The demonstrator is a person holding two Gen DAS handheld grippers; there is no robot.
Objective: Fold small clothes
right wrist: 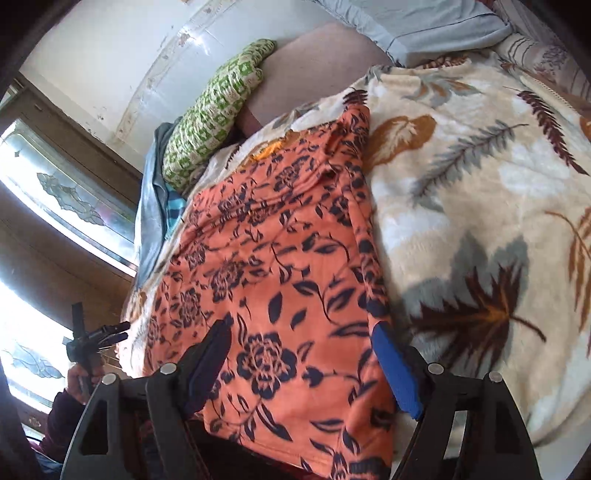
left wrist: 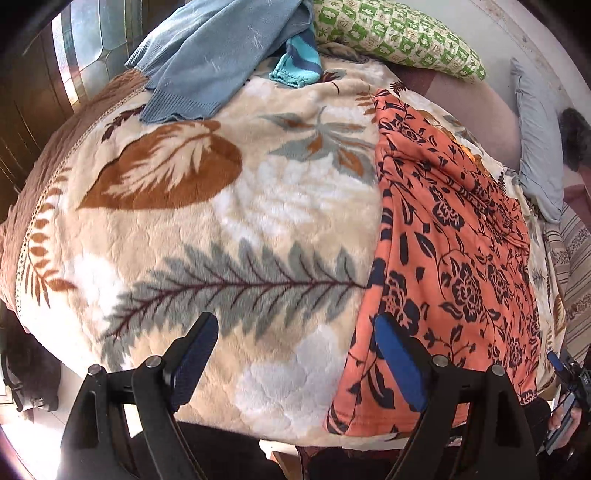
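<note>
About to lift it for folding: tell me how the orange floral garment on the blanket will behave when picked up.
The orange garment with dark floral print will likely be floppy: it already lies creased and follows the plush leaf-patterned blanket. It looks thin, so probably light. Gripped at one edge it would probably sag and drape. Both tongs, left and right, stand open.

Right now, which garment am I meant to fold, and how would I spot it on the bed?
Start from the cream blanket with big leaf prints that covers the bed. On it, toward the near edge, lies the orange garment, spread flat below the open right gripper. Its dark navy flower and vine print sets it apart from the plain blue sweater bunched at the far edge beside the green pillow.
</note>
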